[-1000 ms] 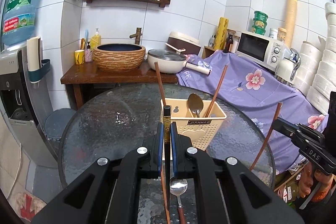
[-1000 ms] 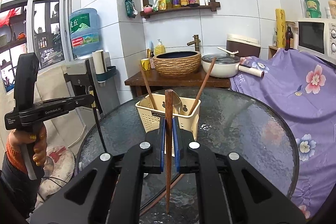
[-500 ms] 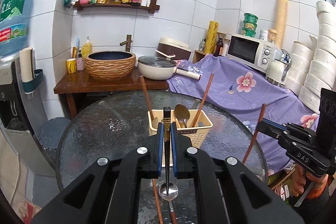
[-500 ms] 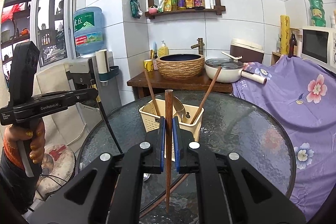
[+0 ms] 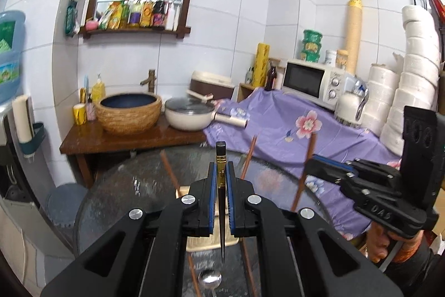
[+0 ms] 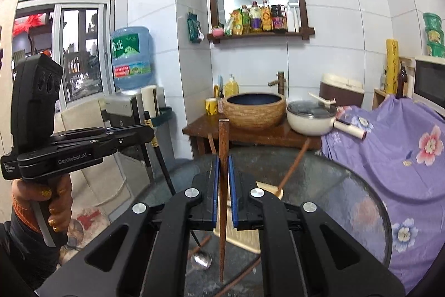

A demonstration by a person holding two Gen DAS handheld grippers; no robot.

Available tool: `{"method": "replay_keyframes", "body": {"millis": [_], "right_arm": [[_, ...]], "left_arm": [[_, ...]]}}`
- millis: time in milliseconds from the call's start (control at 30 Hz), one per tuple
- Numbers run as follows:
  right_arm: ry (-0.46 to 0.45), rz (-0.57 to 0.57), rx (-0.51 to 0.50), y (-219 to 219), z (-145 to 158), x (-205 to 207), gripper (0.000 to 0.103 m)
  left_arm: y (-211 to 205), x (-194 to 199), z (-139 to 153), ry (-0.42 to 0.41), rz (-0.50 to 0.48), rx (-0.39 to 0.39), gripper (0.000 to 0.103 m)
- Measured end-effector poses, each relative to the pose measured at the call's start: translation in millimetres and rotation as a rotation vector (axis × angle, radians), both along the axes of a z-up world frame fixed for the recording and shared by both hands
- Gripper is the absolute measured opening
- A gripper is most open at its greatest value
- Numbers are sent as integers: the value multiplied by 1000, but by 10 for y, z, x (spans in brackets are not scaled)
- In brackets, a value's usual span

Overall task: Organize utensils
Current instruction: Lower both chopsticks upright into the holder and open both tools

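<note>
Both grippers have risen since the earlier frames, so the cream utensil basket (image 5: 192, 242) now sits largely hidden behind the fingers in each wrist view. Largest first: the round glass table (image 6: 347, 202) carries the basket, which holds two brown chopsticks (image 5: 248, 157) leaning outward. Left gripper (image 5: 221, 180): clenched on a black chopstick (image 5: 221, 213) with a gold band, held upright, blunt end up, tip hanging above the table. Right gripper (image 6: 222, 174): clenched on a brown wooden chopstick (image 6: 222, 199), likewise upright, tip pointing down over the glass. From the left wrist view the right gripper appears at the right edge, its chopstick tilted slightly. From the right wrist view the left gripper appears at the left edge, carried by a hand (image 6: 52, 202) with gold-painted nails. On the table beneath the fingers lie a metal spoon (image 5: 210, 280), bowl toward the basket, and further brown chopsticks (image 5: 249, 269) beside it. Behind the table stand a wooden counter (image 5: 111, 138) with a woven-sided basin (image 5: 129, 113) and a white lidded pan (image 5: 189, 116).
</note>
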State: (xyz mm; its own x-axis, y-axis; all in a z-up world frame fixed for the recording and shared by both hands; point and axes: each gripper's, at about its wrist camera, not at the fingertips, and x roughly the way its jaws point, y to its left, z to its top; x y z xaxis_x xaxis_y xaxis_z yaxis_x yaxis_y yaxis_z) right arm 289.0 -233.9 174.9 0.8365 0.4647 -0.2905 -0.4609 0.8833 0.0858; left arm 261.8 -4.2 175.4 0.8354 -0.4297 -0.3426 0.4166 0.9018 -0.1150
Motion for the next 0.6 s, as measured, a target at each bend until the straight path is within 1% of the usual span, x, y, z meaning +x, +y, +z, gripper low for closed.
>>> {"method": "replay_keyframes", "body": {"millis": [133,300,367,467,600], "right_arm": [[-46,-2,20,34,301,94,7],[-104,-42,36,76,669,294,7],[-110,-56,43,92,748,395,7],[-106,-82,45,118,791,592,7],[-115,-133,43,109,694,821,7]], "left_arm": [[-36,84,344,-52,10,-6,7],[-65,262,609,-100,53,-18,7],[-94,417,646,-77,52,-34,7],[-158,584,613,-70,73,-17,7],[-176,865,477,-46,104,-18,7]]}}
